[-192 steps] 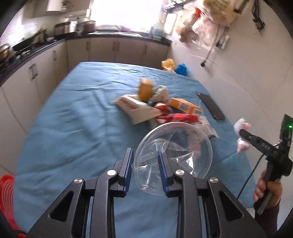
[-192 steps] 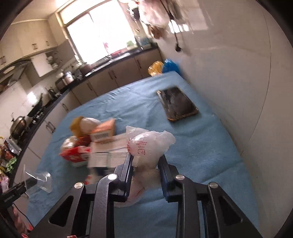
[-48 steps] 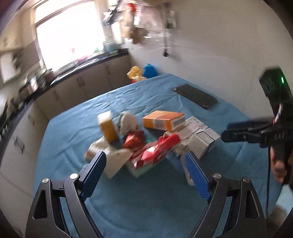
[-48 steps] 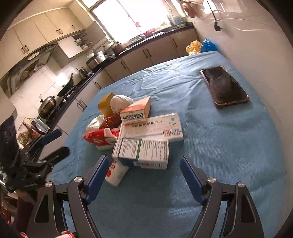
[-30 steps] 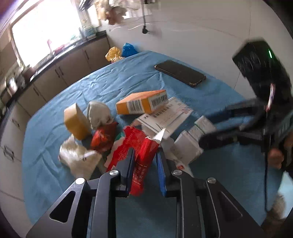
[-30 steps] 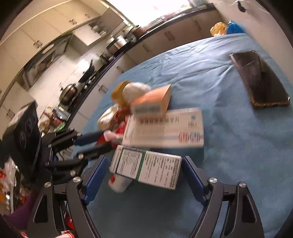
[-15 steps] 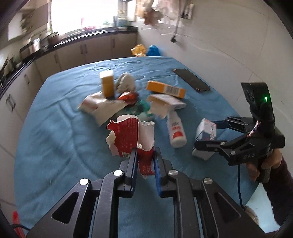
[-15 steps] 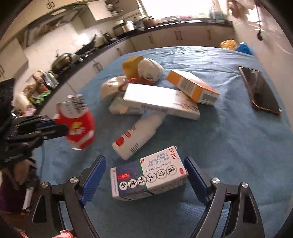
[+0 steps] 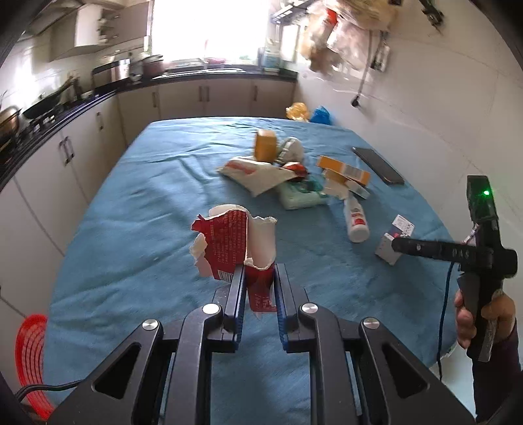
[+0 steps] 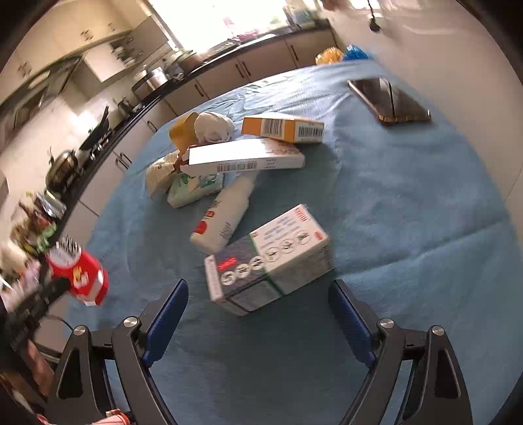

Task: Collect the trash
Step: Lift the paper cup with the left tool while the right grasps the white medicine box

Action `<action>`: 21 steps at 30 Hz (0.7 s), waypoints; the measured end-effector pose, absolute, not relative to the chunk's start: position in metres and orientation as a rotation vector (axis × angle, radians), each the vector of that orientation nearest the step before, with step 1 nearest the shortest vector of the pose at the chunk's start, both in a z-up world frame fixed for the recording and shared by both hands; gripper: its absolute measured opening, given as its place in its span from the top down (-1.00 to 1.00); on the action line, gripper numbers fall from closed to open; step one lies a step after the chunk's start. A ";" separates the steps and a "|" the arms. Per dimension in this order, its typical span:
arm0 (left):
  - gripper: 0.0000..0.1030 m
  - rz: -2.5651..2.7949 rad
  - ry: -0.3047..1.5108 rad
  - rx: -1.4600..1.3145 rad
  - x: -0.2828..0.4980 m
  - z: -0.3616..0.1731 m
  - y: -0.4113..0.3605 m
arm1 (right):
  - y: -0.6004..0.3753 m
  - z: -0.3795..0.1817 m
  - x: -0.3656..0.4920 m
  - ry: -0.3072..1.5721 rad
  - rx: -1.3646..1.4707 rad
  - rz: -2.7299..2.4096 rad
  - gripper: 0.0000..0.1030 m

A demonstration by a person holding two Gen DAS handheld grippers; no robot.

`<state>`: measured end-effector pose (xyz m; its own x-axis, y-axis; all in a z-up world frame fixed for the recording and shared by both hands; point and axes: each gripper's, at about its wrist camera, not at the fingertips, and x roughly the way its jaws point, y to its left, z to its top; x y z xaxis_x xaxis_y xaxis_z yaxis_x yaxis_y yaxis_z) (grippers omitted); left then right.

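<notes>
Bright window point(image 9: 209, 29); cream cabinets point(image 9: 202, 98); white wall point(image 9: 425, 98)

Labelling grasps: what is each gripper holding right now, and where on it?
Left gripper: shut on the torn red carton, pinched at its lower end. Right gripper: jaws open, holding nothing; the medicine box lies just ahead.

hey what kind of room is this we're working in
Most likely a home kitchen: a dark countertop over cream cabinets runs under a bright window, with pots along the side counter.
</notes>
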<state>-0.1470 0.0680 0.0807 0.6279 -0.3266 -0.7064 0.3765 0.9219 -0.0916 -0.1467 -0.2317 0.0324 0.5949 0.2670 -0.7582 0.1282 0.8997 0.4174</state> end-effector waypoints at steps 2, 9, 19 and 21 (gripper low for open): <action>0.69 -0.383 0.786 0.053 -0.152 0.081 0.079 | -0.235 0.031 -0.137 0.948 0.531 0.055 -0.76; 0.69 -0.257 0.751 0.018 -0.172 0.084 0.130 | -0.231 0.032 -0.107 0.991 0.492 -0.124 -0.53; 0.69 -0.038 0.735 -0.078 -0.196 0.079 0.220 | -0.212 0.042 -0.117 0.973 0.416 -0.114 -0.22; 0.69 0.001 0.735 -0.103 -0.201 0.076 0.238 | -0.205 0.046 -0.122 0.939 0.400 -0.049 -0.17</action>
<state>-0.2010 0.2381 0.0764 0.7421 -0.0358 -0.6693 -0.0367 0.9949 -0.0939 -0.1222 -0.2051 0.0455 0.5951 0.1311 -0.7929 0.2126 0.9258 0.3126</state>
